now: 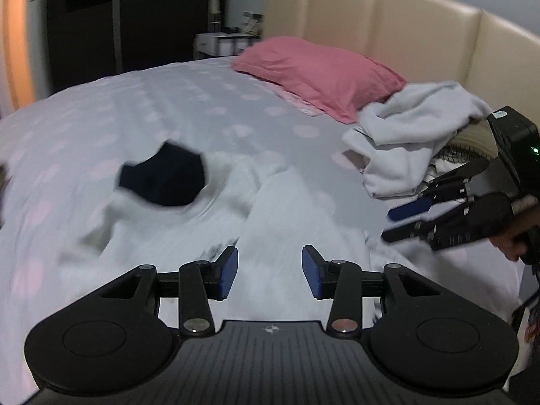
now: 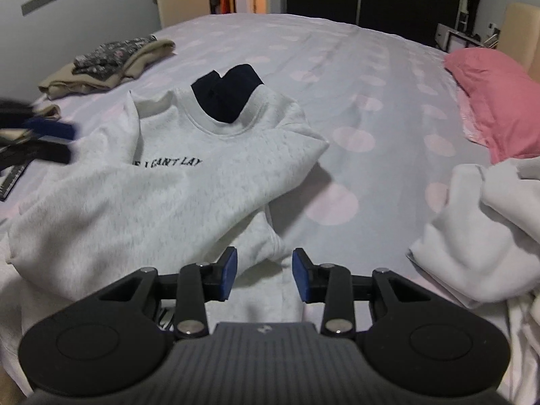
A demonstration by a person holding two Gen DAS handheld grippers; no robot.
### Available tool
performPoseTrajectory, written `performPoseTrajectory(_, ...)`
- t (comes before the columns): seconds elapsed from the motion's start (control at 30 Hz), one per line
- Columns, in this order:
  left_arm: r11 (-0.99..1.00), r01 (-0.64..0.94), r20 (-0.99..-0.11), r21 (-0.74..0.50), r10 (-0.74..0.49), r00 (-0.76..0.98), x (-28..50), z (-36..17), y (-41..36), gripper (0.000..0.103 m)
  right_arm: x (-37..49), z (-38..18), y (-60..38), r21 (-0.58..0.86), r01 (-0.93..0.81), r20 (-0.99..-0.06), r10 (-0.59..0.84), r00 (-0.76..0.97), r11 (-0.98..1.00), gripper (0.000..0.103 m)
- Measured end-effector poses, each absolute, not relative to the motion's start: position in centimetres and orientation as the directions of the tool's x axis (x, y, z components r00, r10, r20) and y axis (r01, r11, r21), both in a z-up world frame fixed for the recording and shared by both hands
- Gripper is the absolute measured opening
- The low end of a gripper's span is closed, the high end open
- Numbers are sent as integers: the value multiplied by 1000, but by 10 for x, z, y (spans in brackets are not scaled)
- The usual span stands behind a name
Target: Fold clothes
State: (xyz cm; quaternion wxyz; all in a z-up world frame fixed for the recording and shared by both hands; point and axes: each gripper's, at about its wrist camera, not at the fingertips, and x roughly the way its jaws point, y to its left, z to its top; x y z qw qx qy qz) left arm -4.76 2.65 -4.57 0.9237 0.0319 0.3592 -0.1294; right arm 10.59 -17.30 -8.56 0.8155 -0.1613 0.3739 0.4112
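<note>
A light grey sweatshirt (image 2: 189, 199) with black lettering lies face up on the bed, one sleeve (image 2: 270, 233) folded down across it. In the left wrist view the sweatshirt (image 1: 270, 202) is blurred. A dark navy garment (image 2: 226, 94) rests at its collar, also seen as a dark garment (image 1: 162, 182). My right gripper (image 2: 265, 271) is open just above the sleeve's cuff end. My left gripper (image 1: 270, 270) is open low over the sweatshirt's body, nothing between its pads. Each gripper shows in the other's view: the left gripper (image 2: 69, 143), blurred, and the right gripper (image 1: 395, 224), held by a hand.
The bed sheet (image 2: 354, 77) is pale with pink dots. A pink pillow (image 2: 496, 84) lies by the cream headboard (image 1: 405, 33). A heap of white clothes (image 2: 489, 229) sits on the right. A folded beige and patterned stack (image 2: 108, 64) is at the far left.
</note>
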Motion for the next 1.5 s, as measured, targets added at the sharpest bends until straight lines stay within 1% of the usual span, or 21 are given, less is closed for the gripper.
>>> performPoseTrajectory(0.2, 944, 331, -712, 7, -228, 665, 25, -76, 4, 43, 120, -107, -156, 67, -832, -741, 586, 328, 551, 40)
performPoseTrajectory(0.33, 955, 294, -747, -38, -222, 627, 53, -102, 18, 42, 130, -120, -151, 84, -812, -735, 586, 340, 577, 40)
performPoseTrajectory(0.43, 956, 264, -759, -130, -268, 594, 64, -114, 32, 42, 137, -125, -153, 123, -793, -720, 604, 342, 597, 40)
performPoseTrajectory(0.47, 953, 258, -761, -159, -285, 582, 68, -118, 35, 40, 138, -127, -155, 134, -793, -714, 613, 338, 594, 39)
performPoseTrajectory(0.5, 950, 254, -765, -182, -299, 570, 70, -121, 38, 33, 138, -128, -156, 137, -795, -713, 617, 335, 591, 38)
performPoseTrajectory(0.53, 947, 252, -770, -201, -312, 556, 72, -124, 39, 28, 139, -130, -156, 140, -797, -712, 619, 331, 587, 29)
performPoseTrajectory(0.6, 948, 256, -783, -187, -302, 544, 72, -127, 37, 0, 138, -133, -156, 138, -804, -720, 616, 319, 578, 23)
performPoseTrajectory(0.63, 952, 261, -785, -162, -285, 550, 70, -127, 34, 0, 138, -134, -156, 133, -807, -728, 609, 314, 575, 17)
performPoseTrajectory(0.73, 960, 253, -769, -119, -250, 588, 59, -118, 31, 0, 138, -134, -156, 119, -801, -755, 577, 311, 587, 12)
performPoseTrajectory(0.83, 982, 156, -735, -107, -183, 652, 45, -104, 45, 0, 140, -127, -164, 122, -770, -758, 560, 336, 626, 10)
performPoseTrajectory(0.9, 986, 106, -725, -128, -166, 668, 37, -101, 58, 0, 144, -120, -176, 162, -737, -739, 575, 350, 656, 10)
performPoseTrajectory(0.97, 984, 121, -745, -129, -176, 643, 33, -105, 59, 0, 150, -117, -189, 251, -695, -721, 609, 331, 674, 10)
performPoseTrajectory(1.03, 980, 176, -764, -93, -184, 619, 30, -111, 49, 0, 149, -123, -188, 252, -686, -734, 596, 324, 683, 10)
performPoseTrajectory(1.1, 974, 223, -752, -39, -176, 636, 29, -109, 38, 4, 147, -129, -185, 241, -682, -750, 579, 320, 690, 10)
performPoseTrajectory(1.17, 976, 216, -726, -38, -175, 665, 33, -101, 36, 7, 146, -129, -184, 235, -697, -740, 589, 324, 678, 16)
performPoseTrajectory(1.2, 975, 212, -711, -58, -189, 677, 37, -95, 36, 13, 147, -127, -184, 240, -702, -733, 599, 322, 671, 24)
performPoseTrajectory(1.3, 970, 217, -666, -105, -231, 709, 53, -76, 35, 27, 156, -116, -191, 254, -702, -696, 630, 346, 666, 32)
performPoseTrajectory(1.37, 966, 246, -658, -84, -239, 714, 68, -66, 25, 33, 167, -110, -195, 291, -679, -672, 649, 356, 674, 33)
performPoseTrajectory(1.4, 963, 258, -664, -71, -239, 709, 76, -64, 19, 40, 173, -110, -195, 307, -671, -667, 655, 354, 675, 33)
performPoseTrajectory(1.43, 961, 269, -677, -59, -237, 697, 85, -64, 14, 43, 179, -111, -193, 321, -664, -664, 661, 350, 675, 34)
performPoseTrajectory(1.5, 957, 288, -709, -26, -221, 670, 104, -65, 2, 44, 189, -114, -191, 346, -653, -662, 669, 339, 674, 34)
